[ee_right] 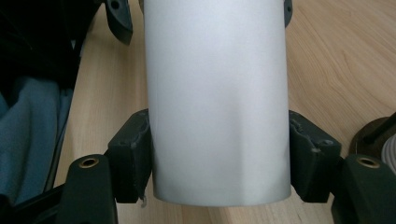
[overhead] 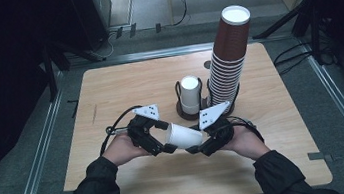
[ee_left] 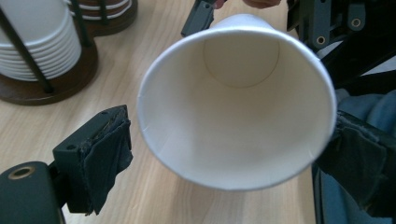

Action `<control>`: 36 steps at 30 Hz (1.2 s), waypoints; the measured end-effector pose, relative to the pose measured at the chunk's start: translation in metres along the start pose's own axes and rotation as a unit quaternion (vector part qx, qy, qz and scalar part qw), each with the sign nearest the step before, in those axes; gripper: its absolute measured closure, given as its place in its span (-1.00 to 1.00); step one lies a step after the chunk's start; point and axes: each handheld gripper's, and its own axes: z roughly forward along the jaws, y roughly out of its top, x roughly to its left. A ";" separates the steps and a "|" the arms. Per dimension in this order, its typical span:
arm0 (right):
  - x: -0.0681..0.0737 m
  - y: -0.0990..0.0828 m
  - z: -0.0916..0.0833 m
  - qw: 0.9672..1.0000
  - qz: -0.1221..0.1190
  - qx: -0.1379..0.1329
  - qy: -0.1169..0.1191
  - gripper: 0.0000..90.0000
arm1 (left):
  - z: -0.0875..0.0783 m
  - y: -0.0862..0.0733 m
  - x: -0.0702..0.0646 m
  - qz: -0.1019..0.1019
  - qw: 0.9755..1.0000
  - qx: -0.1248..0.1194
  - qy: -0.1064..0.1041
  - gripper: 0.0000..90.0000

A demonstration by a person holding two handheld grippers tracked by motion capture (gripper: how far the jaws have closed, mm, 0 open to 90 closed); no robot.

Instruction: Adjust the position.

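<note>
Wooden table [overhead: 123,83], no writing anywhere. Behind the holder [overhead: 182,110], leaning, a tall brown cup stack [overhead: 228,59]; in the holder, white cups [overhead: 191,94], unprinted. Just in front of the holder, a plain white cup [overhead: 183,136] lying level above the tabletop. Right gripper [ee_right: 219,154] clamped on its base end. Left gripper [ee_left: 229,144] spread around the rim, one pad clear of it.

A white paper cup [ee_left: 238,107] lies open-mouthed between the left gripper [ee_left: 229,154]'s jaws, its rim clear of the left pad; beyond, stacked cups [ee_left: 37,46] in a holder.
</note>
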 end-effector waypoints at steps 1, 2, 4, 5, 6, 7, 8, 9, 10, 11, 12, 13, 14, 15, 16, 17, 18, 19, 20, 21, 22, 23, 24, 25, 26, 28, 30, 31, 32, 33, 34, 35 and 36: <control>0.000 0.000 0.000 1.000 -0.001 -0.005 0.003 -0.25 | 0.001 0.000 0.000 -0.002 1.000 -0.003 -0.003 -0.84; 0.000 0.000 0.000 1.000 -0.001 -0.009 0.005 -0.25 | 0.001 0.001 -0.001 -0.005 1.000 -0.007 -0.006 -0.84; 0.000 0.001 0.000 1.000 -0.002 -0.013 0.008 -0.25 | 0.002 0.001 0.000 -0.007 1.000 -0.012 -0.011 -0.84; 0.001 0.001 0.000 1.000 -0.002 -0.015 0.010 -0.25 | 0.002 0.001 0.000 -0.007 1.000 -0.015 -0.011 -0.83; 0.001 0.001 0.000 1.000 -0.001 -0.015 0.010 -0.25 | 0.002 0.002 0.000 -0.008 1.000 -0.018 -0.015 -0.82; 0.001 0.001 0.000 1.000 -0.002 -0.018 0.013 -0.25 | 0.002 0.002 -0.001 -0.010 1.000 -0.021 -0.016 -0.82; 0.002 0.002 0.000 1.000 -0.002 -0.021 0.014 -0.25 | 0.001 0.002 -0.001 -0.009 1.000 -0.025 -0.016 -0.78; 0.002 0.002 0.000 1.000 -0.002 -0.022 0.015 -0.25 | 0.000 0.002 -0.001 -0.007 0.999 -0.028 -0.022 -0.70; 0.002 0.002 0.000 1.000 0.000 -0.022 0.015 -0.25 | 0.000 0.002 -0.001 -0.007 0.999 -0.032 -0.026 -0.68; 0.002 0.002 0.000 1.000 0.001 -0.024 0.017 -0.25 | 0.000 0.001 -0.001 -0.005 0.999 -0.031 -0.031 -0.62; 0.002 0.002 0.000 1.000 0.000 -0.022 0.018 -0.25 | 0.000 0.001 -0.001 -0.002 0.999 -0.028 -0.030 -0.60; 0.002 0.002 0.000 1.000 -0.002 -0.022 0.018 -0.25 | 0.000 0.001 -0.001 0.000 0.999 -0.026 -0.029 -0.57; 0.003 0.002 0.001 1.000 -0.001 -0.021 0.018 -0.25 | 0.000 0.001 -0.001 -0.002 0.999 -0.027 -0.032 -0.56; 0.003 0.002 0.000 1.000 -0.001 -0.021 0.019 -0.24 | -0.001 0.001 0.000 -0.003 0.999 -0.028 -0.033 -0.54; 0.002 0.002 0.000 1.000 -0.002 -0.023 0.018 -0.24 | -0.001 0.001 0.000 -0.004 0.999 -0.028 -0.036 -0.52; 0.002 0.002 0.000 1.000 0.001 -0.024 0.019 -0.24 | -0.002 0.000 0.001 -0.005 0.999 -0.030 -0.037 -0.51; 0.003 0.002 0.000 1.000 0.001 -0.025 0.019 -0.24 | -0.002 0.000 0.001 -0.005 0.999 -0.030 -0.038 -0.50; 0.003 0.003 -0.001 0.999 -0.001 -0.026 0.019 -0.24 | -0.003 0.001 0.000 -0.004 0.999 -0.029 -0.040 -0.49; 0.003 0.003 -0.001 0.999 -0.005 -0.028 0.019 -0.24 | -0.003 0.000 0.000 -0.002 0.999 -0.029 -0.040 -0.49; 0.003 0.003 -0.001 0.999 -0.004 -0.028 0.020 -0.25 | -0.003 0.001 0.000 -0.002 0.999 -0.027 -0.041 -0.49; 0.003 0.003 -0.001 0.999 -0.004 -0.027 0.021 -0.25 | -0.003 0.001 0.000 -0.002 0.999 -0.025 -0.042 -0.49; 0.003 0.003 0.000 0.999 -0.004 -0.026 0.024 -0.27 | -0.004 0.001 0.000 -0.001 0.999 -0.024 -0.040 -0.49; 0.004 0.003 0.000 0.999 0.000 -0.022 0.023 -0.32 | -0.004 0.001 0.000 0.000 0.999 -0.021 -0.038 -0.49; 0.004 0.004 0.001 1.000 0.004 -0.017 0.022 -0.39 | -0.005 0.001 0.000 0.001 0.999 -0.019 -0.035 -0.49; 0.003 0.004 0.002 1.000 0.008 -0.014 0.023 -0.44 | -0.006 0.001 0.000 0.001 0.999 -0.019 -0.034 -0.49; 0.002 0.003 0.003 1.000 0.021 -0.009 0.021 -0.49 | -0.009 0.000 0.000 0.004 1.000 -0.009 -0.016 -0.49; 0.000 0.002 0.004 0.999 0.027 0.001 0.018 -0.49 | -0.009 0.000 -0.002 0.016 1.000 0.008 0.005 -0.49; -0.001 0.001 0.005 1.000 0.020 0.002 0.014 -0.49 | -0.010 -0.001 -0.002 0.014 1.000 0.012 0.002 -0.49; -0.001 0.000 0.005 0.999 0.028 0.014 0.014 -0.49 | -0.010 -0.001 -0.002 0.012 1.000 0.016 0.001 -0.49; -0.001 -0.001 0.006 0.999 0.027 0.019 0.010 -0.49 | -0.009 -0.001 -0.002 0.012 1.000 0.023 0.004 -0.49; -0.002 -0.002 0.007 0.999 0.026 0.023 0.009 -0.49 | -0.009 -0.001 -0.001 0.010 0.999 0.030 0.007 -0.49; -0.002 -0.002 0.007 0.999 0.028 0.028 0.007 -0.49 | -0.009 -0.001 -0.001 0.012 0.999 0.035 0.011 -0.49; -0.002 -0.003 0.007 0.999 0.027 0.030 0.006 -0.49 | -0.009 -0.001 0.000 0.011 0.999 0.039 0.010 -0.49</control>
